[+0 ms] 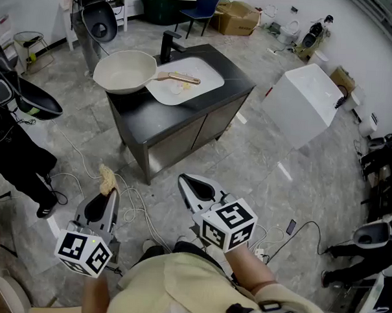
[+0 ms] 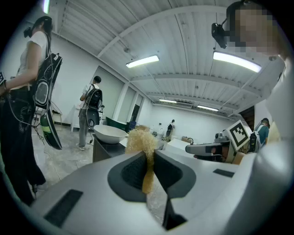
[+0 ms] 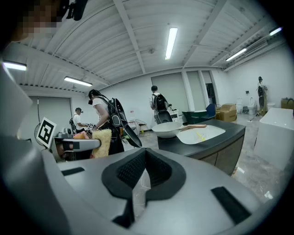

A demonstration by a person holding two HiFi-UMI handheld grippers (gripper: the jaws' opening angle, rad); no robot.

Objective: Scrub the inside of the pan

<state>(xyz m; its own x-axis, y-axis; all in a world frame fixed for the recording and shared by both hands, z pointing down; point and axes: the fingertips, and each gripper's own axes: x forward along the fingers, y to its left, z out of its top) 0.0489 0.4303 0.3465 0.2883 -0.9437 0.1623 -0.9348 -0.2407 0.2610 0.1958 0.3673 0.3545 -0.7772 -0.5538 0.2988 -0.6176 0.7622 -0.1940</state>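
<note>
On the table [image 1: 165, 122], pan [image 1: 125, 72] looks rigid, prob. heavyish: steady by handle [image 1: 184, 78]. Left claw [image 2: 149, 155] pinches soft, light scrubber [image 2: 139, 140]; right claw [image 3: 145, 157] closed, empty.

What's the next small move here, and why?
Likely step forward and bring the left gripper, shut on the scrubber, toward the pan. The pan sits on the counter well ahead of both grippers, untouched; the right gripper is shut and empty.
</note>
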